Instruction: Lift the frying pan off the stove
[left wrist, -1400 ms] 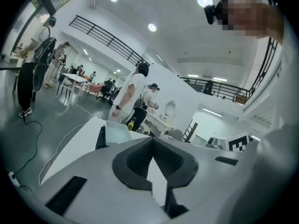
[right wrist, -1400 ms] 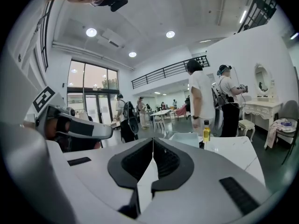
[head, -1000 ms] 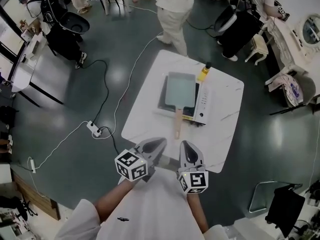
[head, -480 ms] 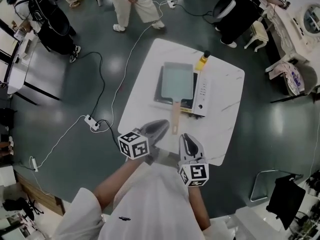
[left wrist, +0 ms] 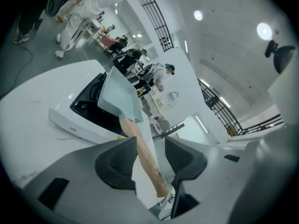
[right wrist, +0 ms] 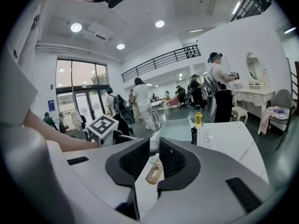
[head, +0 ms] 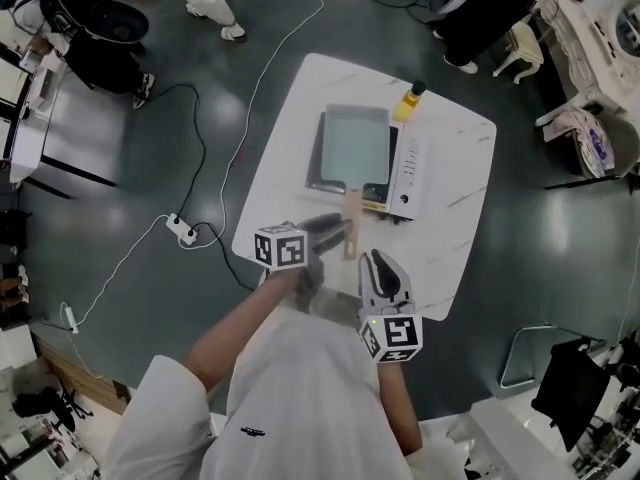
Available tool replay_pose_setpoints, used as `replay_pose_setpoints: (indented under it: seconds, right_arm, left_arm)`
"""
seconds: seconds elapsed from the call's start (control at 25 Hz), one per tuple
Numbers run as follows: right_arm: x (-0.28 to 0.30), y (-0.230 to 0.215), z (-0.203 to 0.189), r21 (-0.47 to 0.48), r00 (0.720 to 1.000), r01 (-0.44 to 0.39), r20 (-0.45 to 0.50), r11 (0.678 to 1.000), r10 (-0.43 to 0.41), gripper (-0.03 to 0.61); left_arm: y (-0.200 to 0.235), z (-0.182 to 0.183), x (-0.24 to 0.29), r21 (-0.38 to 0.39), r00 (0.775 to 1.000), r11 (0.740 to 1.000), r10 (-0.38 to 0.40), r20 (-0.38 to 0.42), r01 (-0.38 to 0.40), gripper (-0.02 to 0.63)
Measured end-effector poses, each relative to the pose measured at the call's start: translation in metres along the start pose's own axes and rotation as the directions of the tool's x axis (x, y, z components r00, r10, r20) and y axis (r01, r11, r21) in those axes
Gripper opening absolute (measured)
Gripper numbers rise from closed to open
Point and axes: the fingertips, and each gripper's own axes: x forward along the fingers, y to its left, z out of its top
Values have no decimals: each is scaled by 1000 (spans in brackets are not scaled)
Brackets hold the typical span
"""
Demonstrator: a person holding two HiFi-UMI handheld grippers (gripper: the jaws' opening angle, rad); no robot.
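A pale-blue rectangular frying pan [head: 355, 146] rests on the white stove [head: 406, 183] on the white table [head: 455, 218]. Its wooden handle [head: 351, 230] points toward me. My left gripper [head: 343, 231] has reached the handle from the left. In the left gripper view the handle [left wrist: 145, 157] lies between the opening jaws of the left gripper [left wrist: 149, 146], with a gap at the right pad. The pan [left wrist: 119, 96] shows beyond. My right gripper [head: 379, 261] hovers just right of the handle's end, its jaws opening to a narrow slit. The handle tip [right wrist: 154, 171] shows beyond the right gripper [right wrist: 155, 149], not between its pads.
A yellow bottle [head: 408, 102] stands at the stove's far end. A power strip [head: 184, 230] and cables lie on the dark floor left of the table. Black chairs and people stand farther off. The table's near edge [head: 300, 273] is under my hands.
My left gripper moved forward and right onto the pan handle, and its jaws have opened around it. The right gripper edged forward and opened slightly. A person walked away at the top left.
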Motion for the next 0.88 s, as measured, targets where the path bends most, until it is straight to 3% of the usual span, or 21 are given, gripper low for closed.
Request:
replay_pose_setpoints:
  seconds: [0.2,0.4,0.48,0.64,0.88]
  right_arm:
    - [0,-2,-4,8,1000,-1,-10,1000,1,36]
    - [-1,-2,-7,11,1000,-2,-20,1000,3,37]
    - [0,-3,-10,6,1000,-2,-26,1000,2,37]
    - [5,-7,-19,2,999,4,-42,1000,-4,55]
    - [15,-9,-45,57,995,-6,-98,998,12,86]
  left_arm:
    - [14,-3,19,-116,997,991,-65,-28,61,248]
    - [20,-1,34,-162,995,983,-90,-50,81,252]
    - [23,-1,39,-167,994,983,-93,-62,81,250]
    - [29,-3,45,-161,992,984,-90,-87,75,178]
    - [31,-2,43,-248,992,964,-114,-52,98,144]
